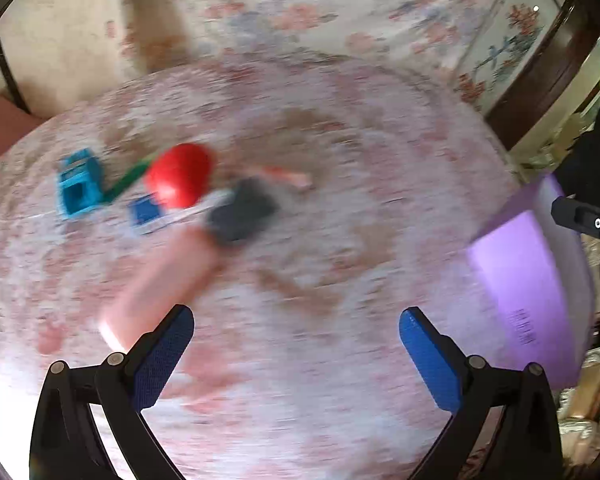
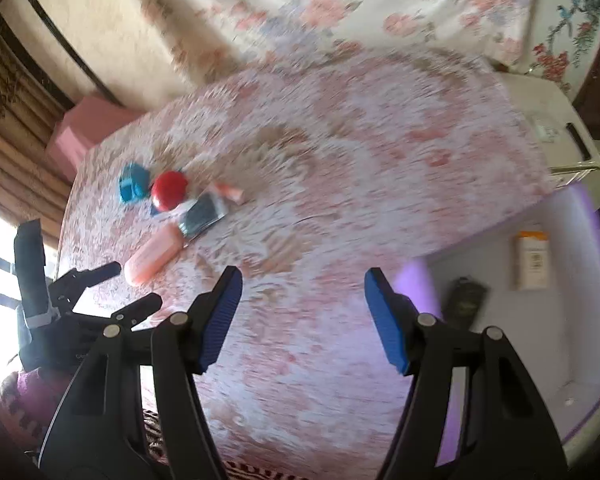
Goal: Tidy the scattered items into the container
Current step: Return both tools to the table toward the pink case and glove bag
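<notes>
On the round table's pink patterned cloth (image 1: 340, 240) lies a blurred cluster: a cyan block (image 1: 78, 184), a green stick (image 1: 126, 180), a red ball (image 1: 180, 180), a small blue card (image 1: 146, 210), a dark grey object (image 1: 242, 210), a pink tube (image 1: 160, 276) and a small pink wrapper (image 1: 288, 176). My left gripper (image 1: 296, 344) hangs open and empty just short of the pink tube. The purple container (image 1: 532, 272) is at the table's right edge. My right gripper (image 2: 304, 312) is open and empty beside the container (image 2: 540, 340), which holds an orange-and-white box (image 2: 532, 260) and a dark pouch (image 2: 466, 300).
A pink box (image 2: 88, 128) stands behind the table at the left, with curtains (image 2: 12, 128) beyond it. A white appliance (image 2: 540, 112) stands off the table's far right edge. Flowered fabric (image 1: 340, 8) hangs at the back. A person's patterned sleeve (image 2: 20, 392) shows at the lower left.
</notes>
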Available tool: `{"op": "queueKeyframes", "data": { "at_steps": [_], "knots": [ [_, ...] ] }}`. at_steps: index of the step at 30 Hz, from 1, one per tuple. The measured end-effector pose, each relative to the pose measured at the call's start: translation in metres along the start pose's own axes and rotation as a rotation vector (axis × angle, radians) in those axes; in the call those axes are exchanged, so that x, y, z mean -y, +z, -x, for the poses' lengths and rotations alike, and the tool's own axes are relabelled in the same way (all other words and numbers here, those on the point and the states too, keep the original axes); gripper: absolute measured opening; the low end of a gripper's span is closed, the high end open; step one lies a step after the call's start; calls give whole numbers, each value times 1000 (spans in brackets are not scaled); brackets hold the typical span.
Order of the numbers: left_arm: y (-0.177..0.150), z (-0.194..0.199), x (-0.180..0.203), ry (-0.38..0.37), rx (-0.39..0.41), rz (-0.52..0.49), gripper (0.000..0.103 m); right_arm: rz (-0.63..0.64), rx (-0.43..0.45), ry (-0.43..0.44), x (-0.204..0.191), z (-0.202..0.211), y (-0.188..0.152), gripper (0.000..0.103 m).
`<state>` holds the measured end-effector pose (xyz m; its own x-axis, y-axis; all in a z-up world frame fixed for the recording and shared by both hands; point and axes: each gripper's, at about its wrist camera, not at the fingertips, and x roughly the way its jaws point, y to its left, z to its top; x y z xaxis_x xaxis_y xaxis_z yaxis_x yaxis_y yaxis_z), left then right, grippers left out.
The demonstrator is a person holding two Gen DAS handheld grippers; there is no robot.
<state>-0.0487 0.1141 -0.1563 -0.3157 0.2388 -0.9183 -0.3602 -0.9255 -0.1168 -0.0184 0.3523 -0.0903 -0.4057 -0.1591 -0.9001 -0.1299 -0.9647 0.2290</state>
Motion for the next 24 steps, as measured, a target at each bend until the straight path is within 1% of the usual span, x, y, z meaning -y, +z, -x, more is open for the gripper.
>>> {"op": "queueKeyframes", "data": {
  "at_steps": [4, 7, 10, 12, 15, 17, 24],
  "knots": [
    [-10, -9, -49, 61, -15, -11, 103, -11, -60, 22, -34, -41, -1, 67],
    [-11, -18, -78, 66, -33, -15, 103, -29, -96, 40, -60, -74, 1, 67],
    [-12, -33, -100, 49, -65, -41, 103, -59, -124, 41, -77, -99, 4, 67],
    [-13, -43, -107, 24, -82, -71, 103, -71, -136, 37, -86, -112, 6, 67],
    [-15, -57, -110, 8, -92, -122, 103, -78, -157, 17, -100, -134, 11, 67],
    [-15, -67, -112, -14, -98, -145, 100, -88, -168, 16, -106, -144, 13, 67],
    [-10, -88, -117, -44, -101, -173, 98, -143, -159, 40, -125, -173, 22, 67]
  ]
}}
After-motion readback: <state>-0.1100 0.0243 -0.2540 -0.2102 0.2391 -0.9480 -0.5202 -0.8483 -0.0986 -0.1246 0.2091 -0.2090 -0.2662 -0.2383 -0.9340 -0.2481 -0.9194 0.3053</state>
